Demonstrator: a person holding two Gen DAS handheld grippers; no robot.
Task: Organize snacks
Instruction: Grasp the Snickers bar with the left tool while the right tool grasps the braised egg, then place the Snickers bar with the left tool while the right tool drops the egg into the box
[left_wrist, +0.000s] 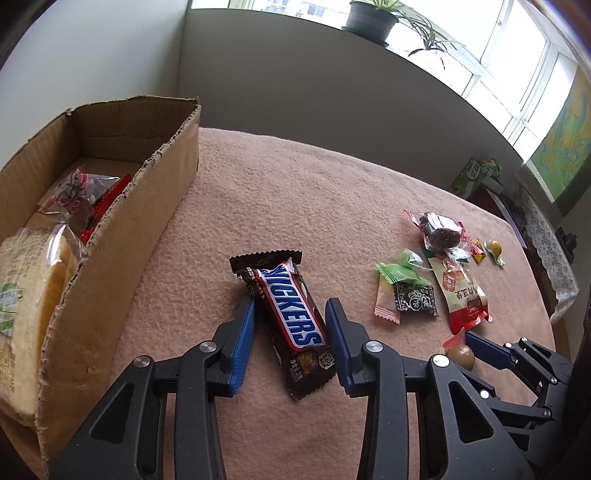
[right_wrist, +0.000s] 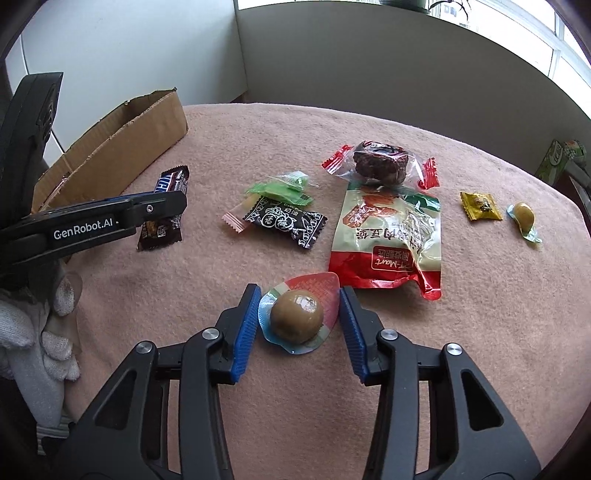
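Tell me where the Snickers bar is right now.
In the left wrist view the Snickers bar lies on the pink blanket between the left gripper fingers, just right of the cardboard box.

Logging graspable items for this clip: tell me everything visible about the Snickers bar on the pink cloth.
The brown glossy plastic-wrapped Snickers bar has a blue logo on a white, red-edged band and crimped, zigzag ends. It looks sealed and lies flat on the pink fuzzy cloth, angled, just right of the torn brown cardboard box. It sits between the blue pads of the left hand-held gripper; the left pad looks to touch its edge, while a thin gap shows at the right pad.
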